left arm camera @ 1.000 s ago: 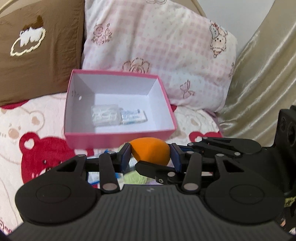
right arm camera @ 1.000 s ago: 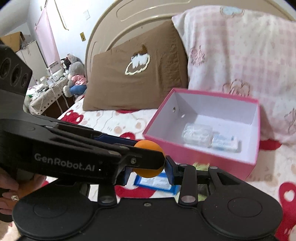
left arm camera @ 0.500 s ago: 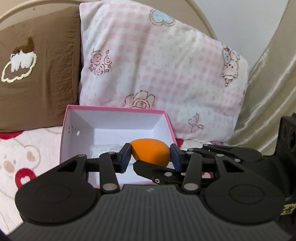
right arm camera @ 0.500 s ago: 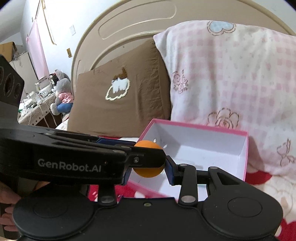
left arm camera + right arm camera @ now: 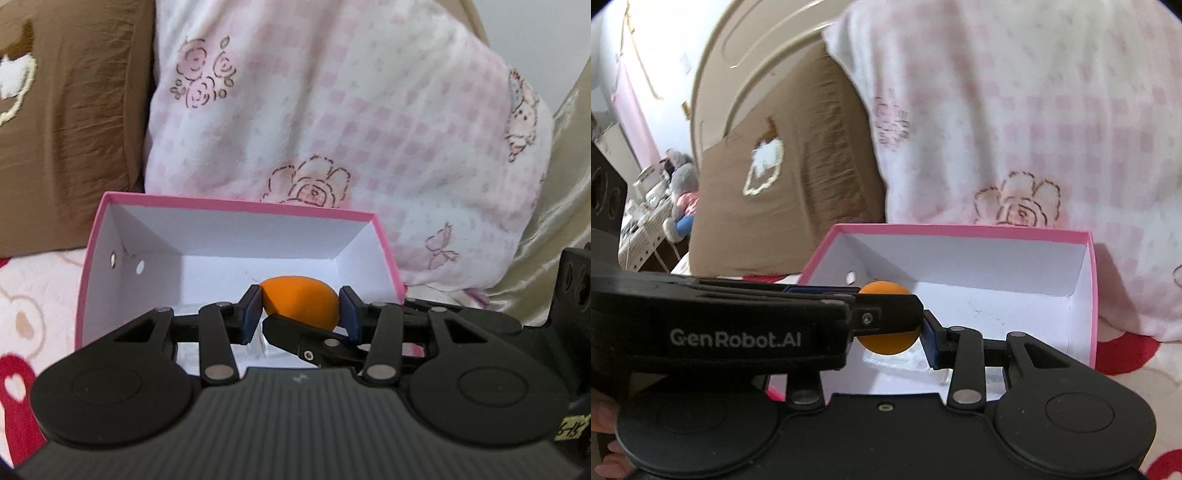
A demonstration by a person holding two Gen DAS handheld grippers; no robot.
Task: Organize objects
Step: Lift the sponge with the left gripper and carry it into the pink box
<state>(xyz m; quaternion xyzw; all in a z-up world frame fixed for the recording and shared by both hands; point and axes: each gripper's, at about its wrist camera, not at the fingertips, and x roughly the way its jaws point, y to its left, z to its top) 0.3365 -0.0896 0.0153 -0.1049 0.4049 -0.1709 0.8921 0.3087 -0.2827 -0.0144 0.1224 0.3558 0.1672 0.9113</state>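
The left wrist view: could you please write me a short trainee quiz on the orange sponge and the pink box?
1. True or false: the orange sponge lies loose on the floor of the pink box.
2. The box's inside walls are: A white, B brown, C green.
3. What stands right behind the box?

Key:
1. False: the left tool grips it between its blue pads.
2. A.
3. The pink-checked pillow.
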